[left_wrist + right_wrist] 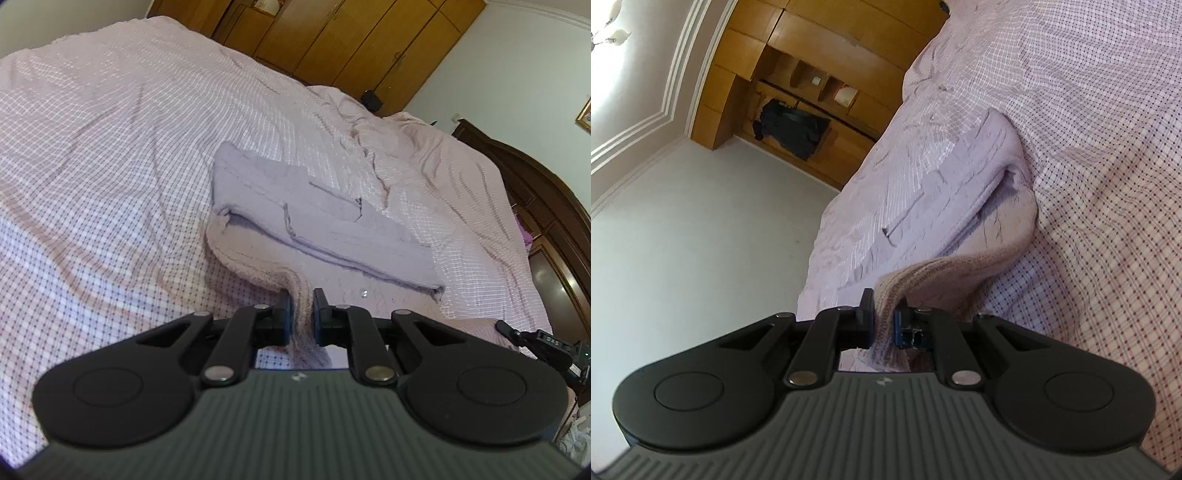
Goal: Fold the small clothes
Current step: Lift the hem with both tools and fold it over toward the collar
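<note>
A small pale lilac garment (295,218) lies partly folded on the checked bedspread (110,147), its fleecy pinkish inside showing along the near edge. My left gripper (301,304) is shut on that near edge, and the pinched cloth rises off the bed into its pads. In the right wrist view the same garment (942,192) stretches away to the upper right, and my right gripper (884,306) is shut on a ribbed pinkish hem (934,273) lifted clear of the bed. In the left wrist view, the right gripper's black body (543,343) shows at the right edge.
The bedspread (1089,129) is rumpled into ridges (369,147) behind the garment. A wooden wardrobe (351,40) stands beyond the bed, a dark headboard (546,192) at the right. Wooden shelves (783,96) and a white wall (701,240) lie past the bed's edge.
</note>
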Motion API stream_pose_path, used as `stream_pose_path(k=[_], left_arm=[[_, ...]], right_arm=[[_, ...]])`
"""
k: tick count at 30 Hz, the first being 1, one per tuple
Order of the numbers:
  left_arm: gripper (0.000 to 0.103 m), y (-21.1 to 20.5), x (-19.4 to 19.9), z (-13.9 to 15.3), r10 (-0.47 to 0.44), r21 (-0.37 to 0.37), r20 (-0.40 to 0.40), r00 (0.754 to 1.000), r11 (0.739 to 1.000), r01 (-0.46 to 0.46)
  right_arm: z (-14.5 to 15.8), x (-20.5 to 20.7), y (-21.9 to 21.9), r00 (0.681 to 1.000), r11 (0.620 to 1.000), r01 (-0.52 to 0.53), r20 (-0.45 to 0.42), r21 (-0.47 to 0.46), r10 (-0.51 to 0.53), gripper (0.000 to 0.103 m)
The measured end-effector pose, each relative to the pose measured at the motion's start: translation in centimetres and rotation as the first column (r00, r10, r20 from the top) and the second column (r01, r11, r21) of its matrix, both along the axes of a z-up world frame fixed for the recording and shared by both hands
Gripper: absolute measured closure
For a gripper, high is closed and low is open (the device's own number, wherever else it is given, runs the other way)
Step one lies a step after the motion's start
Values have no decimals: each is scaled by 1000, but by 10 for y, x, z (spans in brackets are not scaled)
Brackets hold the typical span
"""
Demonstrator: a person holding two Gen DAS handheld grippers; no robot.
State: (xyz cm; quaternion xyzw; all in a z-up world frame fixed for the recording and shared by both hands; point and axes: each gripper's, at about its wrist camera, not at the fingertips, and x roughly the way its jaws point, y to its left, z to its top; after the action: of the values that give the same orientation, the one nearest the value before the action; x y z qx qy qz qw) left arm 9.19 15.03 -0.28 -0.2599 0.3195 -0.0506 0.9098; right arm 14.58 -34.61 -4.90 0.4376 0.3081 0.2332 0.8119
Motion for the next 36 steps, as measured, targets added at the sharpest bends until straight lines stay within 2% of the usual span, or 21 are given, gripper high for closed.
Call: stream_pose_path(k=[8, 17, 21, 25, 36], left_arm=[[89, -1, 9, 2, 15, 21, 46, 999, 1000, -16], [89, 7, 24, -2, 39, 34, 96, 995, 999, -43], [89, 8, 31, -3, 44, 37, 95, 995, 998, -48], [89, 4, 41, -1, 26, 90, 108, 994, 995, -36], [89, 9, 81, 5, 25, 123, 118, 993, 992, -39]], right_arm=[[10, 6, 12, 998, 999, 33, 58, 0, -33, 93], [5, 30, 18, 997, 999, 39, 63, -1, -39, 93], [2, 41, 21, 997, 999, 45, 61, -1, -45, 93], [4, 53, 23, 994, 998, 69, 83, -7, -68, 93], [15, 96, 30, 987, 997, 72, 145, 6, -73, 93]])
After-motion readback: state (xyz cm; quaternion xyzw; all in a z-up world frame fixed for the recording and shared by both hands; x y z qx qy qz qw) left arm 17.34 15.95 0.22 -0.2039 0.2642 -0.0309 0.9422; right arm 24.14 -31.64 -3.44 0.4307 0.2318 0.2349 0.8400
